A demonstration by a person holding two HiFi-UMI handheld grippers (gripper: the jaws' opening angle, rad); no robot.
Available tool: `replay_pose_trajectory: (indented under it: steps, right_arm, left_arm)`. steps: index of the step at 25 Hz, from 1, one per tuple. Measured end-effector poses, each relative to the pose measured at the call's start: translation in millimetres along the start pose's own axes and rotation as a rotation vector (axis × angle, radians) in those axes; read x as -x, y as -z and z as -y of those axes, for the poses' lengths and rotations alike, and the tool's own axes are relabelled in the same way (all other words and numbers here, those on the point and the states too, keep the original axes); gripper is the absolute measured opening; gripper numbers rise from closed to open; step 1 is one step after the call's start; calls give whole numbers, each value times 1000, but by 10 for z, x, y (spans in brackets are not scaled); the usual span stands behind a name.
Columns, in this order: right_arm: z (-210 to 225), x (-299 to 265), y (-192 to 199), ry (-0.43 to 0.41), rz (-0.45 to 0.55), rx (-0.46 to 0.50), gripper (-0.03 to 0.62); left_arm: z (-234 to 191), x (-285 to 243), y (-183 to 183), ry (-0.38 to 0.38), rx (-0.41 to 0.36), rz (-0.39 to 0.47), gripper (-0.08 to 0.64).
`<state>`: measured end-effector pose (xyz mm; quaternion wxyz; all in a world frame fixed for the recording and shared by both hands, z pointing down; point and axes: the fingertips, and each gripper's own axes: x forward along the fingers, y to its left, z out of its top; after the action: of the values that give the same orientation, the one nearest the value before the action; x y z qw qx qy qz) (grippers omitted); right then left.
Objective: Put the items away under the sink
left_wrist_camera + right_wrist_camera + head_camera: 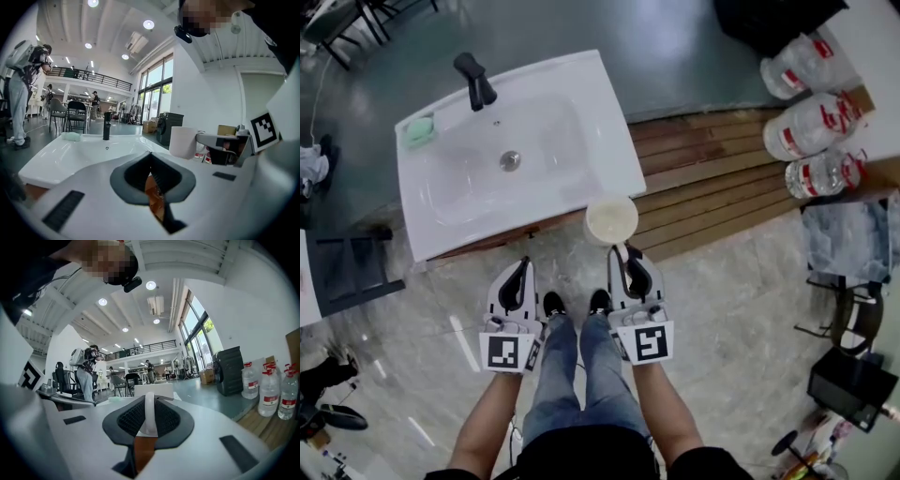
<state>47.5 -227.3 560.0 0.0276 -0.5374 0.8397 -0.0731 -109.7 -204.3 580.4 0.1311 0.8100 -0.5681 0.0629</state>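
1. A glossy white rectangular sink [581, 103] carries a matte black tap [474, 80] and a pale green pad [419, 130] at its back rim.
2. The right gripper [623, 251] has its fingers clamped narrow on a thin curved part of a round white cup [610, 220], just off the sink's front right corner.
3. In front of the sink, the left gripper [523, 264] has its fingers together on nothing.
4. Right of the sink, past wooden slats [712, 178], stand clear water bottles [811, 127]; their red labels are unreadable.
5. Polished stone floor [741, 319] lies open before the sink.

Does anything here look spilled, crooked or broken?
Nothing looks spilled or broken. Only the round white cup is off a surface: the right gripper pinches its rim, holding it upright in the air beside the white sink basin's front corner.
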Motion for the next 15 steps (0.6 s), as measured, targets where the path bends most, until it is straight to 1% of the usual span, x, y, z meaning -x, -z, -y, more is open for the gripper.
replay_pose_trajectory:
  steps: [3, 5, 8, 10, 15]
  right_arm:
    - [-174, 203, 209, -1, 29, 1, 51]
    - [-281, 307, 471, -2, 30, 9, 51]
    - [-368, 398, 986, -7, 9, 10, 51]
    - [-374, 393, 1355, -14, -4, 6, 51]
    - [-219, 219, 2271, -37, 3, 23, 51]
  left_arm:
    - [-9, 98, 201, -7, -9, 23, 8]
    - [-64, 126, 414, -20, -12, 37, 8]
    - [-168, 90, 845, -33, -5, 46, 8]
    - [-245, 4, 1165, -34, -15, 51, 8]
    - [-425, -333, 1985, -43, -12, 64, 8]
